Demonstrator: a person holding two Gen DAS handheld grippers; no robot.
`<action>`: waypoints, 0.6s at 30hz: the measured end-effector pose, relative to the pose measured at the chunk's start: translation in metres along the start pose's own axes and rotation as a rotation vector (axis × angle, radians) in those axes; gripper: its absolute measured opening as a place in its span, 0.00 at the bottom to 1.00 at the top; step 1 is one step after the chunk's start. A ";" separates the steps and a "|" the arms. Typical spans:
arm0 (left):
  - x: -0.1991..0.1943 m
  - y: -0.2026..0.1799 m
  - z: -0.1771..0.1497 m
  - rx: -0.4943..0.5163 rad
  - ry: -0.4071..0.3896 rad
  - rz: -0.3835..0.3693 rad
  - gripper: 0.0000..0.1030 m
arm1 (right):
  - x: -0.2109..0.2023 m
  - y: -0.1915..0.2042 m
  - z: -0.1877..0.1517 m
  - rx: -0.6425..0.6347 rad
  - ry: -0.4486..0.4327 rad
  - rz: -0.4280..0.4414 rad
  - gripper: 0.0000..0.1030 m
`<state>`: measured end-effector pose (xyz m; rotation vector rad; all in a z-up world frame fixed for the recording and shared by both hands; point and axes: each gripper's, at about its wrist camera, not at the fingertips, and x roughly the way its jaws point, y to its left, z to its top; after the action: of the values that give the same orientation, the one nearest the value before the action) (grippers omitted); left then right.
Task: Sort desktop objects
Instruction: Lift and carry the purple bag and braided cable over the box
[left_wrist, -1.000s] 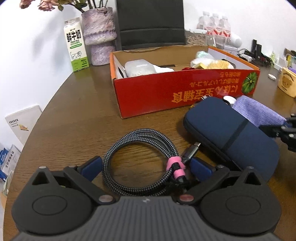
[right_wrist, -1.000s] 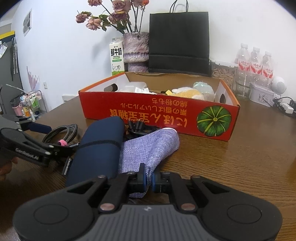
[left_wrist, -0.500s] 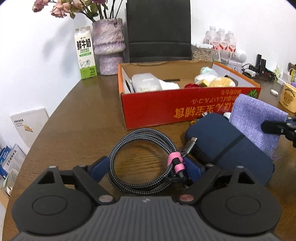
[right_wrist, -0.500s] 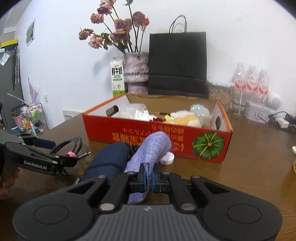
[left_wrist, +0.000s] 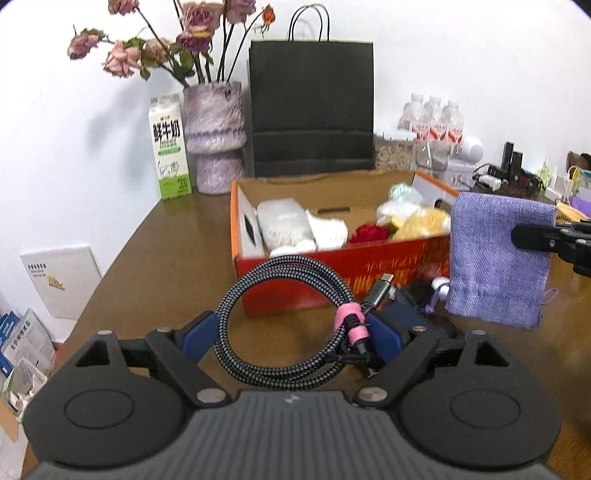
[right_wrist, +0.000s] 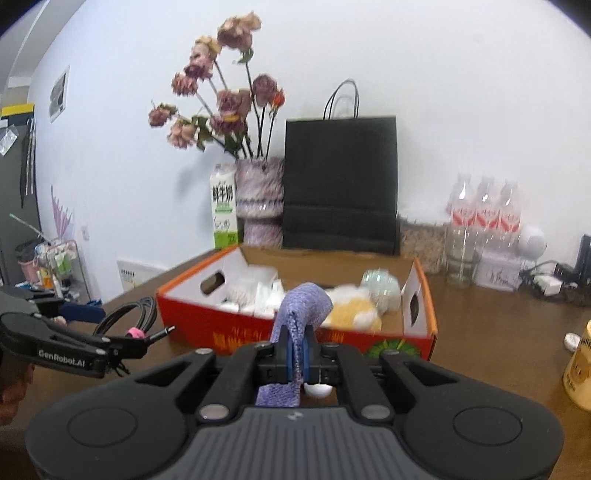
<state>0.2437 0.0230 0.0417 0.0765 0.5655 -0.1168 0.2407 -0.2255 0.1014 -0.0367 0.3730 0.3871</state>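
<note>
White wall behind; brown wooden surface (left_wrist: 166, 258) carries a red cardboard box with an open top (left_wrist: 402, 266), already part filled with white and yellow soft items. Behind it a black paper bag (left_wrist: 312, 107), a mottled purple vase of dried roses (left_wrist: 214, 133) and a green-and-white milk carton (left_wrist: 169, 147).

Left claw (left_wrist: 291, 332): pads wide apart but clamped across the coiled black-and-white braided cable with a pink tie (left_wrist: 288, 325), coil held clear of the surface, just near side of the box's front wall.

Right claw (right_wrist: 295, 350): pads together, pinching the purple woven cloth pouch (left_wrist: 498, 258), which hangs free, right of the cable, in front of the box's right end.

Step, as I judge it: both items picked up, carry to the box in progress. Next calls for bringing each claw over the front wall above a free patch, then letting go; the cable's loose plug end could catch the rim
</note>
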 end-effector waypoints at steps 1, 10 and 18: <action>0.000 -0.001 0.005 0.002 -0.010 -0.003 0.85 | 0.000 -0.001 0.004 0.000 -0.011 -0.002 0.04; 0.010 -0.009 0.047 -0.007 -0.081 -0.018 0.85 | 0.016 -0.010 0.049 0.040 -0.103 -0.010 0.04; 0.043 -0.017 0.082 -0.037 -0.115 -0.035 0.85 | 0.068 -0.019 0.067 0.088 -0.096 -0.018 0.04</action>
<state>0.3210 -0.0059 0.0865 0.0234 0.4537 -0.1434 0.3293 -0.2113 0.1384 0.0637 0.2943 0.3527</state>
